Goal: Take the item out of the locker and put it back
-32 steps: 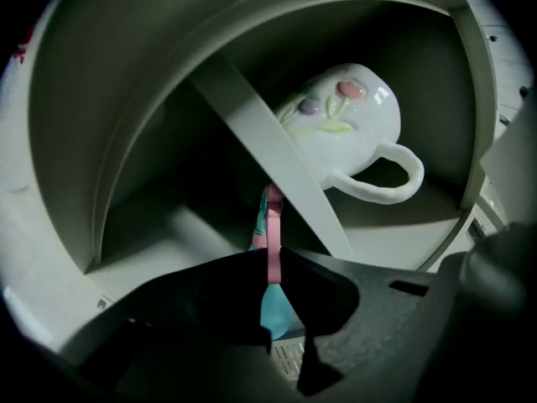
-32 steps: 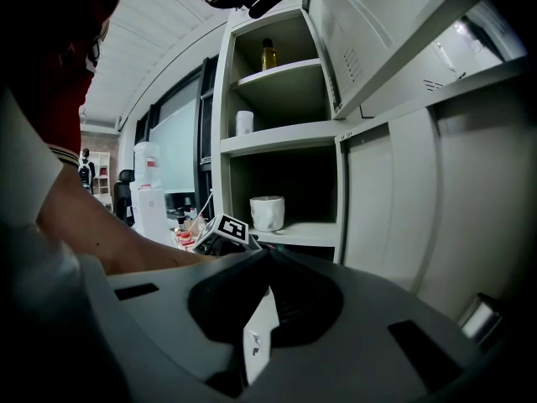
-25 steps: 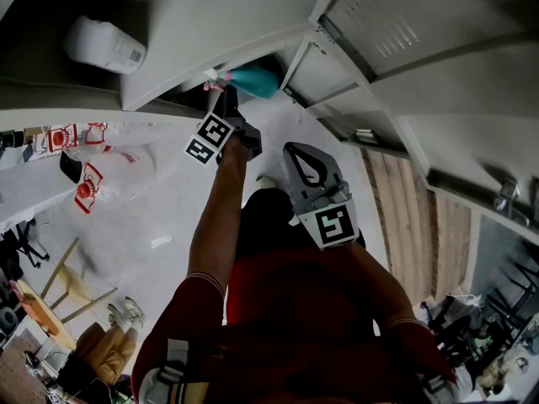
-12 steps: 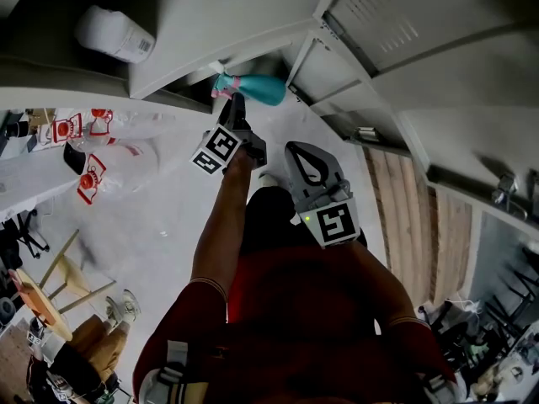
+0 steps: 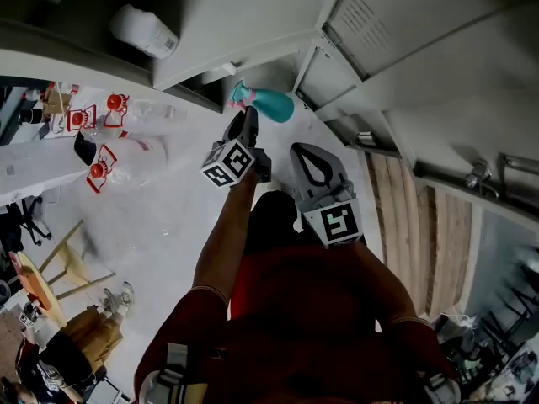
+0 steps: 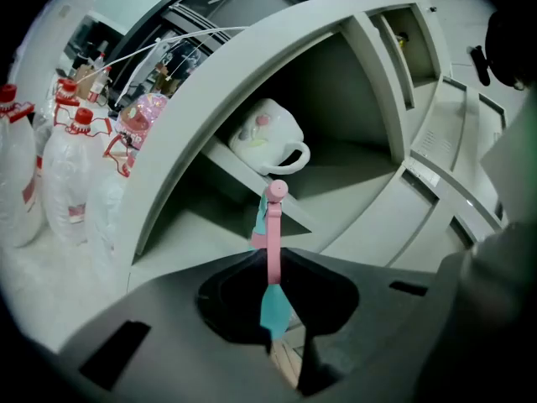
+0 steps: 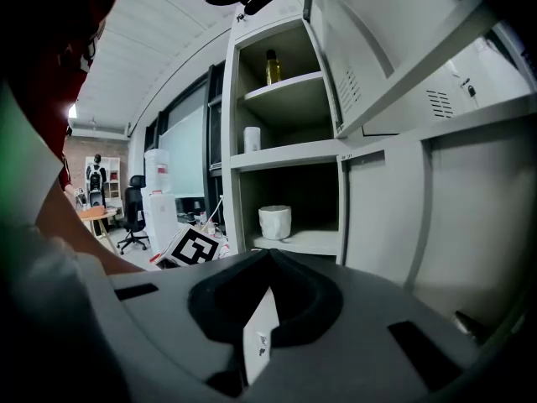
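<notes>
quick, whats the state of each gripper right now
Left gripper: closed on the spray bottle.
Right gripper: closed, holding nothing.

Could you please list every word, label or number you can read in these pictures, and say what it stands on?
None can be read.
White jug: label print blurred.
Clear bottles: red labels too small.
Teal spray bottle: no print shows.
Marker cubes: square patterns only, no words.
</notes>
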Demonstrator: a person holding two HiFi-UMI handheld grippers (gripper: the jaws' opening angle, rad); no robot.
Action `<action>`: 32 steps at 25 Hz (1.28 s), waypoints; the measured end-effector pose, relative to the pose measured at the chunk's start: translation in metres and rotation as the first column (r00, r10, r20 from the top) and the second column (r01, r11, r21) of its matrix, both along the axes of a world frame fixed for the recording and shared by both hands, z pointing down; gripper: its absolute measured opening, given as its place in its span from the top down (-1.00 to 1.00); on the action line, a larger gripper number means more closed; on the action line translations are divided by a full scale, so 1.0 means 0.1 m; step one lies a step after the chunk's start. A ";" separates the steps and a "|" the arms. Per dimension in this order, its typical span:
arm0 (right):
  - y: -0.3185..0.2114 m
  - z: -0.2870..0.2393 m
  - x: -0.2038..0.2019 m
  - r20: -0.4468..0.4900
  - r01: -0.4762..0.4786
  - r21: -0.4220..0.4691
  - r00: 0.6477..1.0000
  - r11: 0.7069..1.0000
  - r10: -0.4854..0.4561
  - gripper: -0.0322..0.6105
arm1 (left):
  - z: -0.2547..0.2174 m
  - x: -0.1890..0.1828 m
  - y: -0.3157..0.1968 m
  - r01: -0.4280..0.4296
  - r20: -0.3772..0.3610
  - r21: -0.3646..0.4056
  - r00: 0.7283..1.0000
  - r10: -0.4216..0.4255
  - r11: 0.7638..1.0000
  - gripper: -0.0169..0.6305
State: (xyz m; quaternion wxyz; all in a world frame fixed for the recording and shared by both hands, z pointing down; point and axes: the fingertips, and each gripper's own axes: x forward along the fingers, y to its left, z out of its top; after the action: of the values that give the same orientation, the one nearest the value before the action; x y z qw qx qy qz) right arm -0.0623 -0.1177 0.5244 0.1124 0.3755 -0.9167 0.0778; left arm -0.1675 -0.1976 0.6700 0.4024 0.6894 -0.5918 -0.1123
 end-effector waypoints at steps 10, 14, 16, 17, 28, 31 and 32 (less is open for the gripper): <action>0.05 -0.31 0.14 0.000 0.030 -0.013 1.000 0.999 -0.030 0.91 | -0.70 0.17 0.32 -0.086 0.159 0.071 0.984 0.074 0.994 0.81; 0.09 -0.38 0.19 -0.006 0.045 -0.018 0.999 0.999 -0.045 0.91 | -0.95 0.19 0.40 -0.103 0.207 0.099 0.975 0.080 0.990 0.81; 0.09 -0.44 0.19 -0.009 0.052 -0.010 0.999 0.999 -0.052 0.91 | -1.07 0.21 0.43 -0.116 0.241 0.108 0.967 0.087 0.987 0.81; 0.09 -0.48 0.19 -0.005 0.055 -0.006 0.998 0.998 -0.055 0.91 | -1.13 0.22 0.45 -0.121 0.255 0.114 0.963 0.089 0.986 0.81; 0.18 -1.01 0.24 0.049 0.099 0.082 0.993 0.992 -0.103 0.91 | -1.99 0.32 0.69 -0.146 0.351 0.213 0.934 0.064 0.966 0.81; 0.21 -1.12 0.26 0.062 0.109 0.108 0.991 0.988 -0.116 0.91 | -2.20 0.32 0.74 -0.146 0.346 0.244 0.937 0.055 0.959 0.81; 0.22 -1.15 0.28 0.062 0.113 0.116 0.991 0.987 -0.120 0.91 | -2.27 0.31 0.75 -0.143 0.344 0.255 0.938 0.048 0.956 0.81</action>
State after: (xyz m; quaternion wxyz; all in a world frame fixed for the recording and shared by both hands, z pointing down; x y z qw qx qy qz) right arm -0.0343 -0.0959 0.4095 0.0638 0.3241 -0.9433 0.0326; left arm -0.1363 -0.1230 0.4426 0.2012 0.7759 -0.5954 -0.0555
